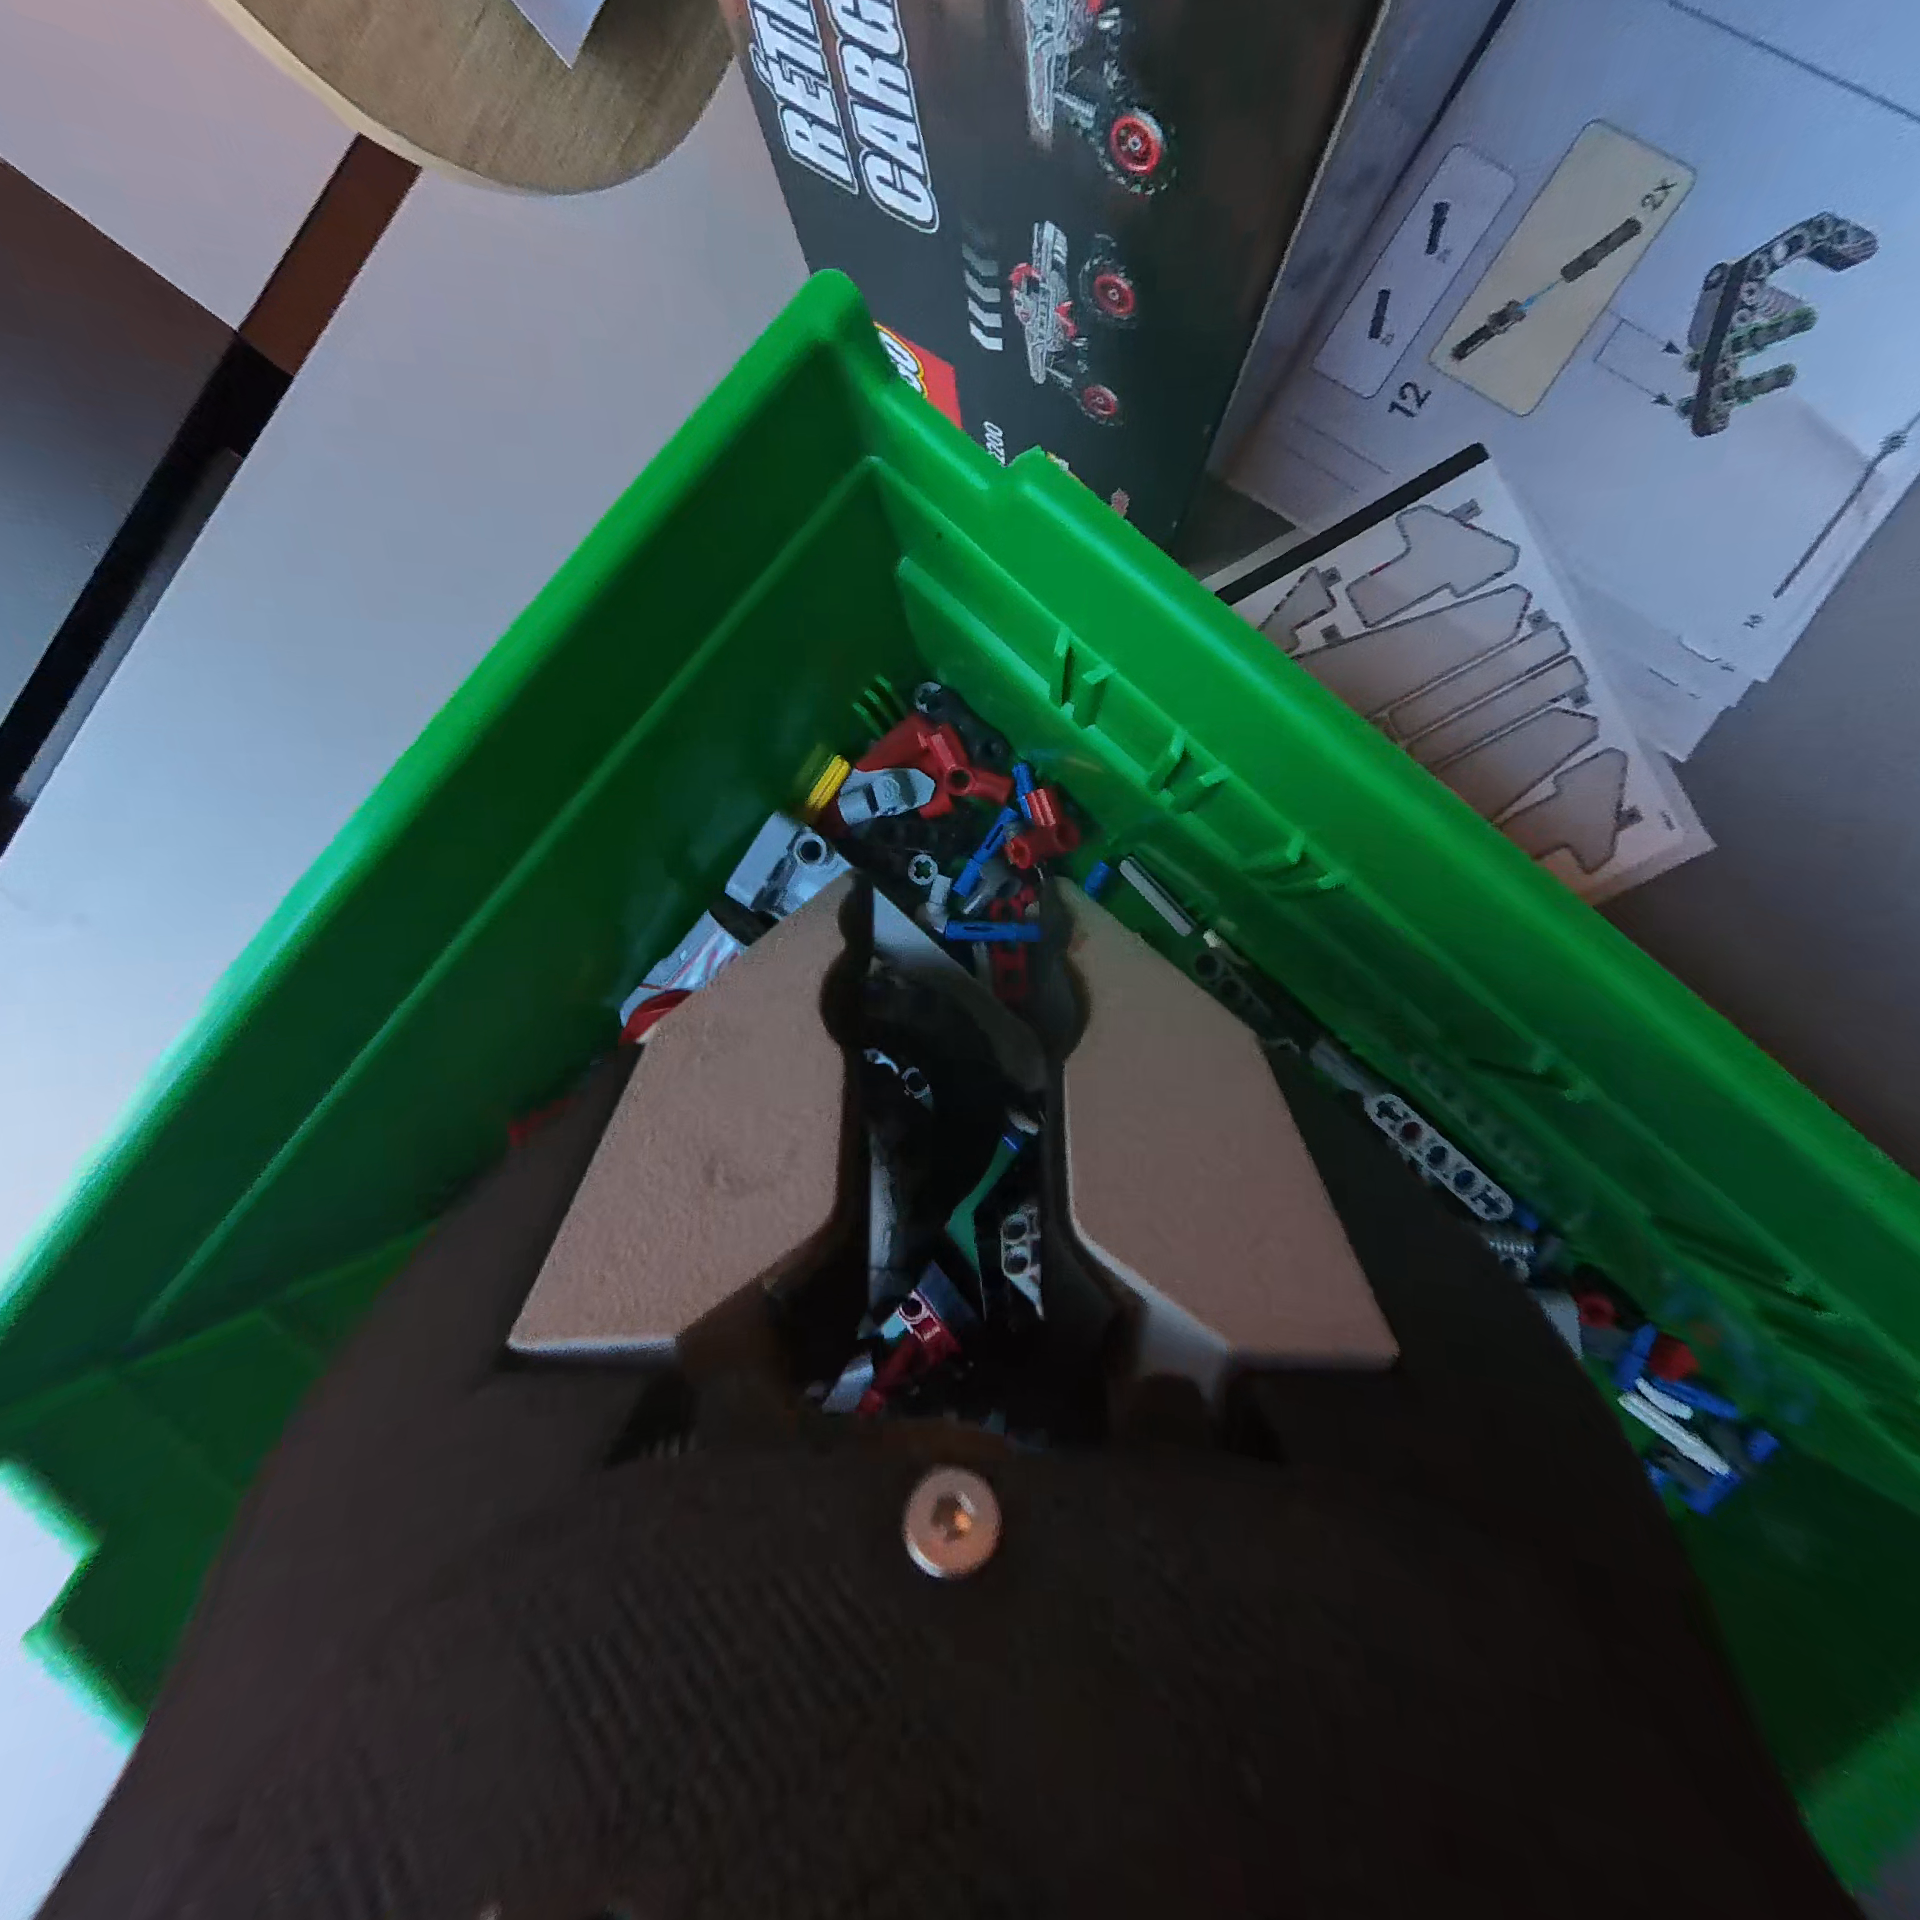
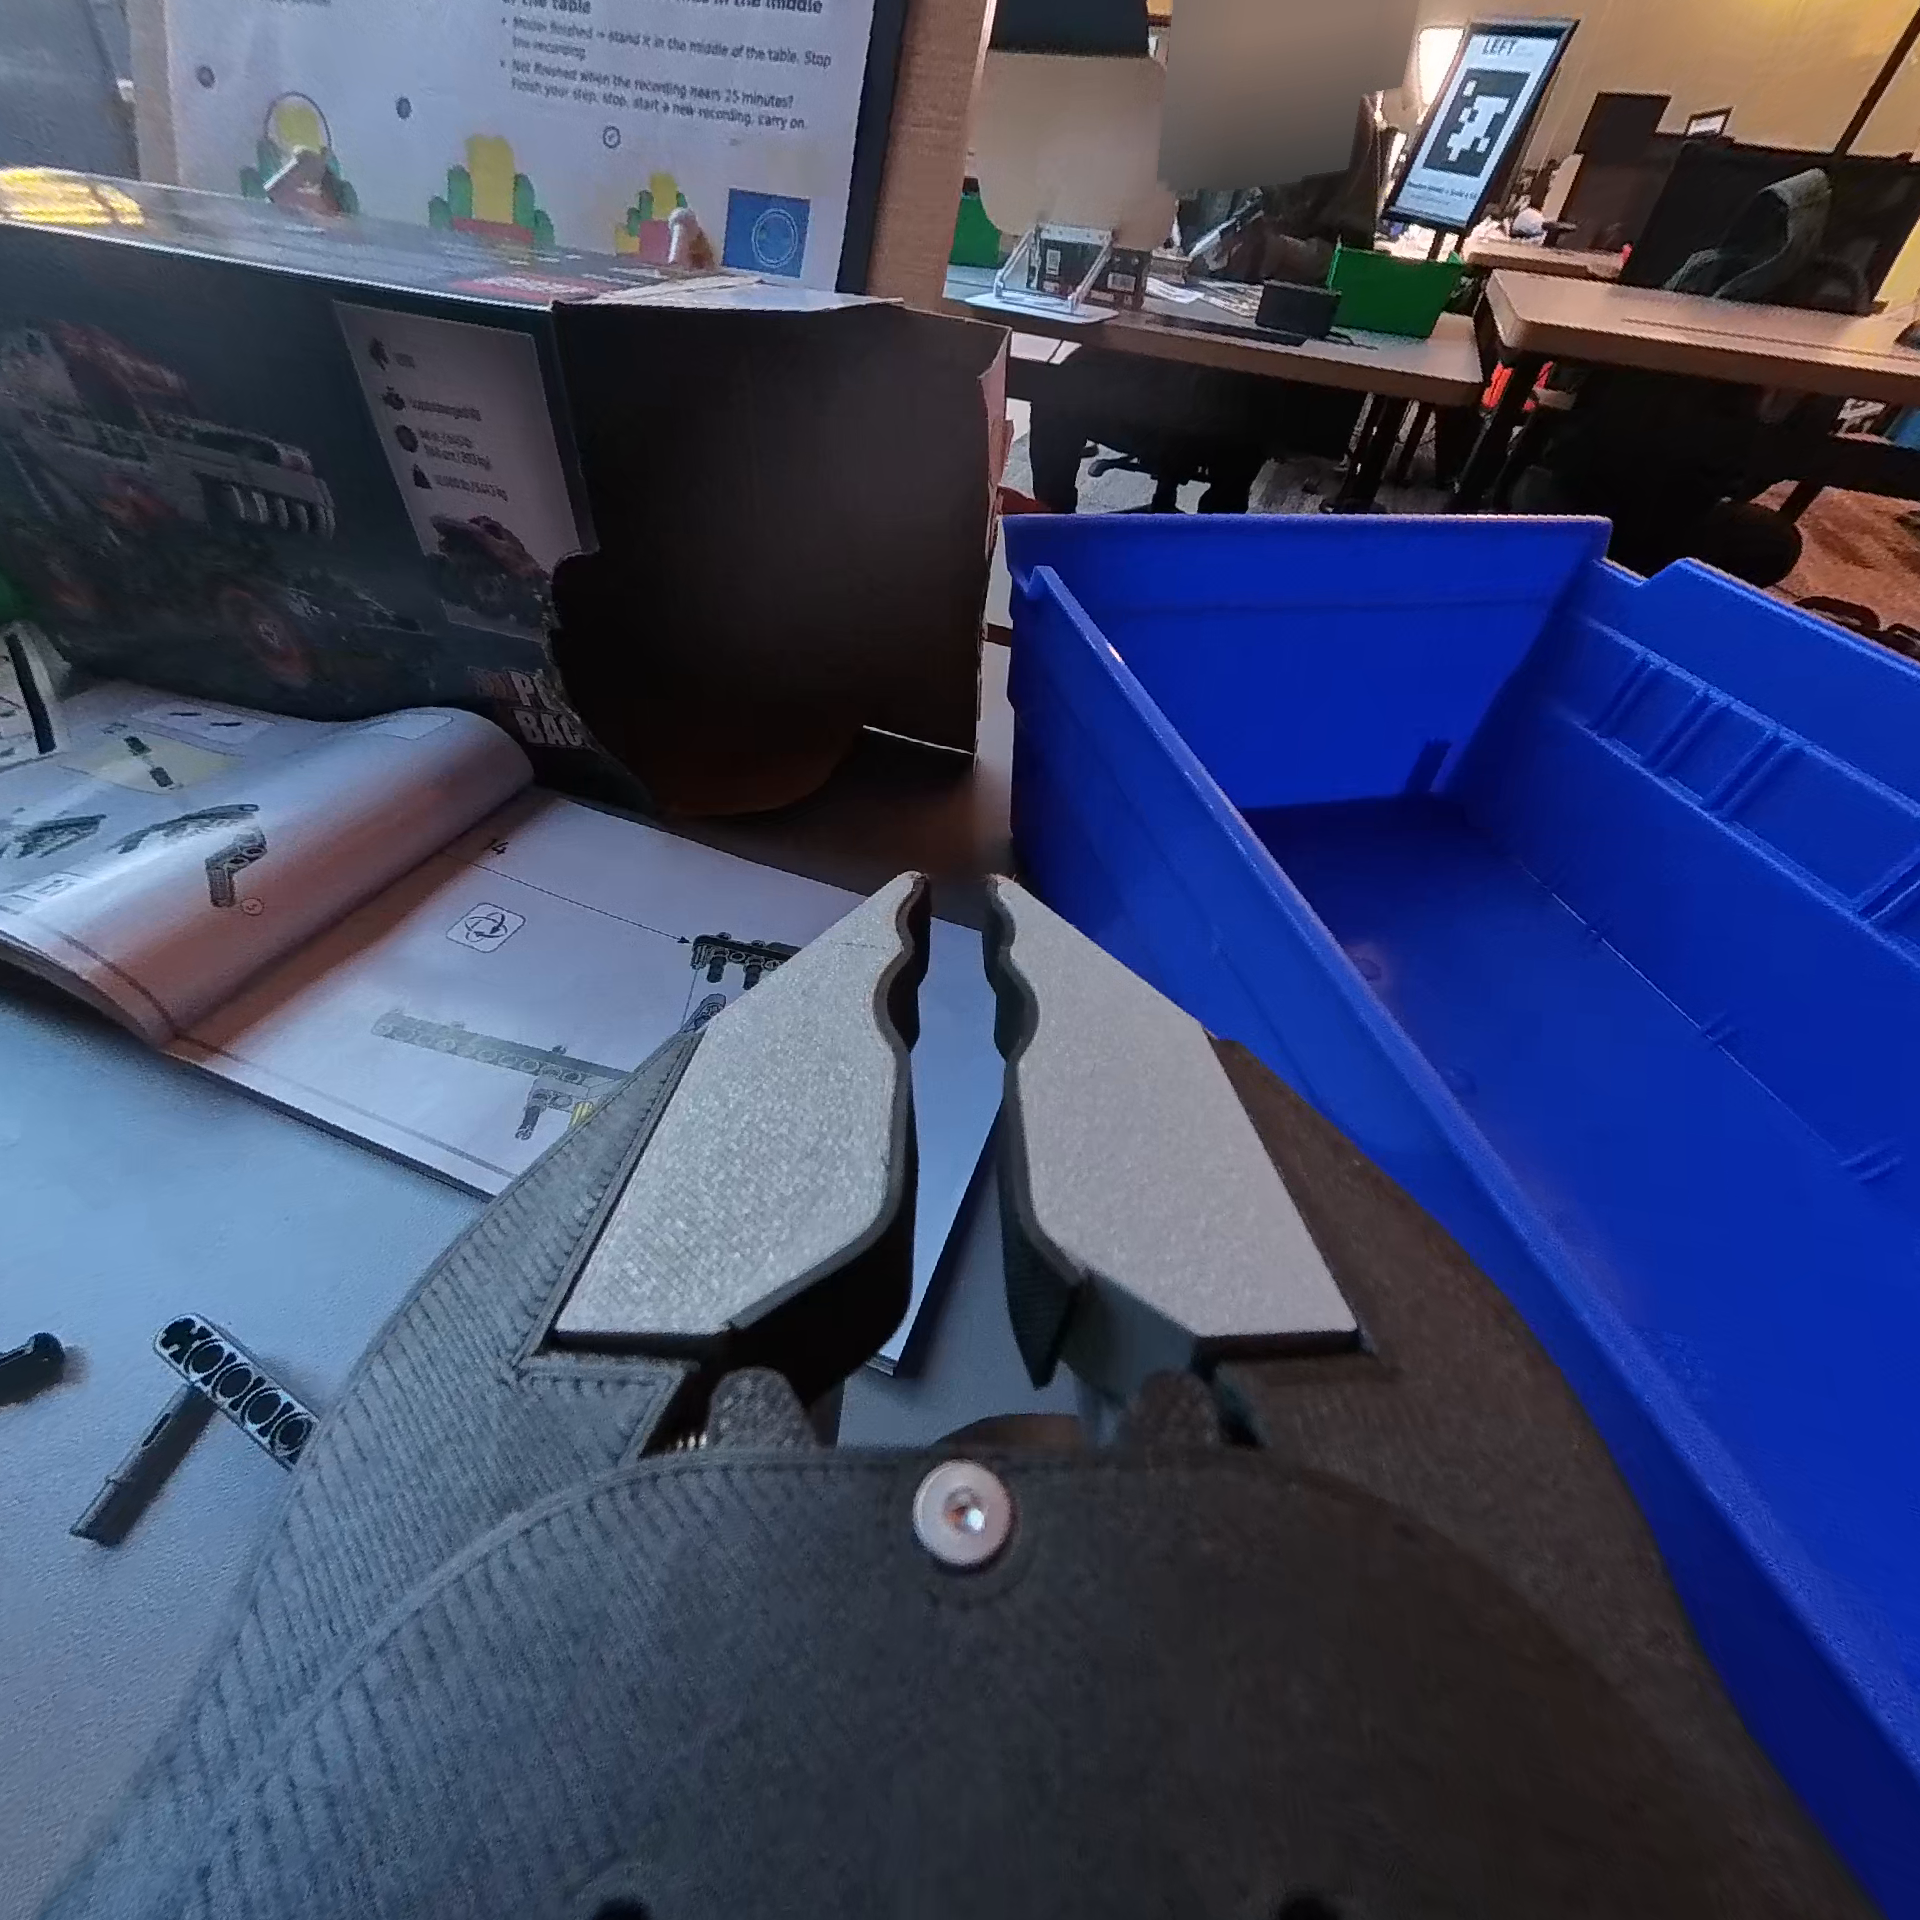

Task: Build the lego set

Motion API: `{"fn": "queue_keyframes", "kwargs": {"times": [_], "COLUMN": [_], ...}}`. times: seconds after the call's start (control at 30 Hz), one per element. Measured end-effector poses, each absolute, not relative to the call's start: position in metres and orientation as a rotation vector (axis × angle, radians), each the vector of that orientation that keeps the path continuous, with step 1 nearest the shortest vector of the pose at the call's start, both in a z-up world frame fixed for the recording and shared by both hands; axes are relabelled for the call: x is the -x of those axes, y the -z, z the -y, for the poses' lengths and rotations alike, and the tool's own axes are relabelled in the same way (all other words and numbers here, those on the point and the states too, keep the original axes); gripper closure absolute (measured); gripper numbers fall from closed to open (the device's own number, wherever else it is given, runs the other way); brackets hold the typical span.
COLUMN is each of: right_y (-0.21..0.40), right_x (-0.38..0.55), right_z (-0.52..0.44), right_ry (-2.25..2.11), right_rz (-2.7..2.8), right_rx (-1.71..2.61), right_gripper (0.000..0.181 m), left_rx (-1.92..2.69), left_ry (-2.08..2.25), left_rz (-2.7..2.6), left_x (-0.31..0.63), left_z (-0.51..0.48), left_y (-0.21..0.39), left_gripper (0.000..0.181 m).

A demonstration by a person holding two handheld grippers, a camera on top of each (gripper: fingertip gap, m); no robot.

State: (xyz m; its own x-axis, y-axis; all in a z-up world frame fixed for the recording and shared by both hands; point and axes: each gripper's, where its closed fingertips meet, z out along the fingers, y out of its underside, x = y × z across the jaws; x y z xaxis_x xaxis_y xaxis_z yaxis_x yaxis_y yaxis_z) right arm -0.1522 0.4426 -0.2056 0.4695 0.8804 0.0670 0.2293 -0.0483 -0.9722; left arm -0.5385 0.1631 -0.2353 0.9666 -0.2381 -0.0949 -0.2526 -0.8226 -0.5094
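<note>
Building has barely begun: the left claw (image 1: pixel 951 935), parted, reaches into the green bin (image 1: pixel 623 665) of loose pieces (image 1: pixel 935 800); the right claw (image 2: pixel 958 894), slightly parted and empty, hovers near the manual (image 2: pixel 416 935); a black beam (image 2: pixel 234 1387) lies on the desk (image 2: pixel 208 1195).

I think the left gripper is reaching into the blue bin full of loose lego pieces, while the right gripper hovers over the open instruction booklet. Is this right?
Not quite. The bin full of loose lego pieces is the green bin, as the left wrist view shows; the left gripper reaches into that one. The blue bin in the right wrist view shows no pieces. The right gripper does hover over the open instruction booklet.
</note>
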Motion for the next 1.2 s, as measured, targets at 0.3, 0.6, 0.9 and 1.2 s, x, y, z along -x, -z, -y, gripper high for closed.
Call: {"fn": "queue_keyframes", "kwargs": {"times": [0.3, 0.6, 0.9, 1.2], "right_y": [0.206, 0.206, 0.206, 0.207], "right_x": [0.152, 0.153, 0.153, 0.154], "right_z": [-0.442, -0.442, -0.441, -0.440], "right_ry": [-0.708, -0.707, -0.710, -0.713], "right_rz": [0.999, 1.002, 1.009, 1.020], "right_rx": [1.565, 1.563, 1.563, 1.568], "right_gripper": [0.175, 0.175, 0.175, 0.175], "left_rx": [2.610, 2.623, 2.589, 2.557], "left_ry": [-0.137, -0.179, -0.255, -0.380], "left_rz": [-0.370, -0.387, -0.422, -0.343], "left_x": [0.542, 0.551, 0.551, 0.570], "left_z": [-0.168, -0.164, -0.170, -0.169], "left_y": [0.253, 0.252, 0.252, 0.230], "left_gripper": [0.168, 0.161, 0.172, 0.169]}}
